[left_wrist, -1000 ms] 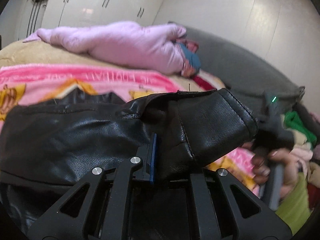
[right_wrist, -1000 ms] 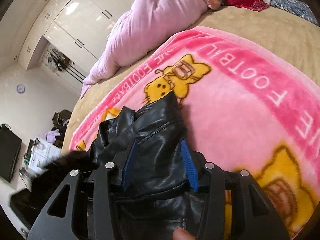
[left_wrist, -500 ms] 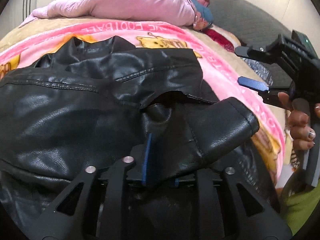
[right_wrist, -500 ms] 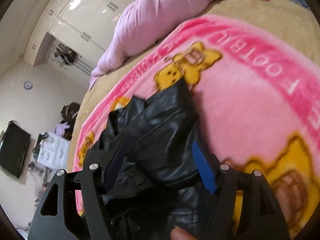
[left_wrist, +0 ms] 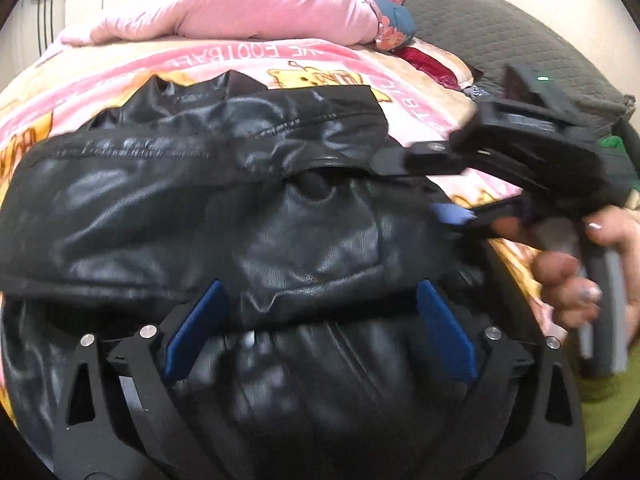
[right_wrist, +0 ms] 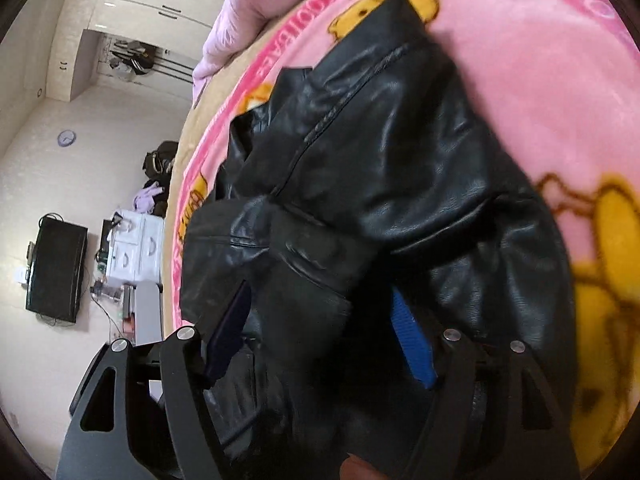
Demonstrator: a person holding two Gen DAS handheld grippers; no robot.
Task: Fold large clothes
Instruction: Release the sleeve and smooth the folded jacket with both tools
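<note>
A black leather jacket lies bunched on the pink cartoon blanket, a sleeve folded across its body. My left gripper is open, its blue pads either side of the folded sleeve, holding nothing. My right gripper comes in from the right in the left wrist view, open over the jacket's right edge. In the right wrist view the jacket fills the middle and the right gripper is open around a fold of leather.
A pink quilt lies at the bed's far end by a grey headboard. Green cloth lies at the right. Beyond the bed's left edge stand a black TV and white drawers.
My left gripper has opened and let go of the sleeve, which now lies folded on the jacket. My right gripper, open throughout, has moved in over the jacket.
</note>
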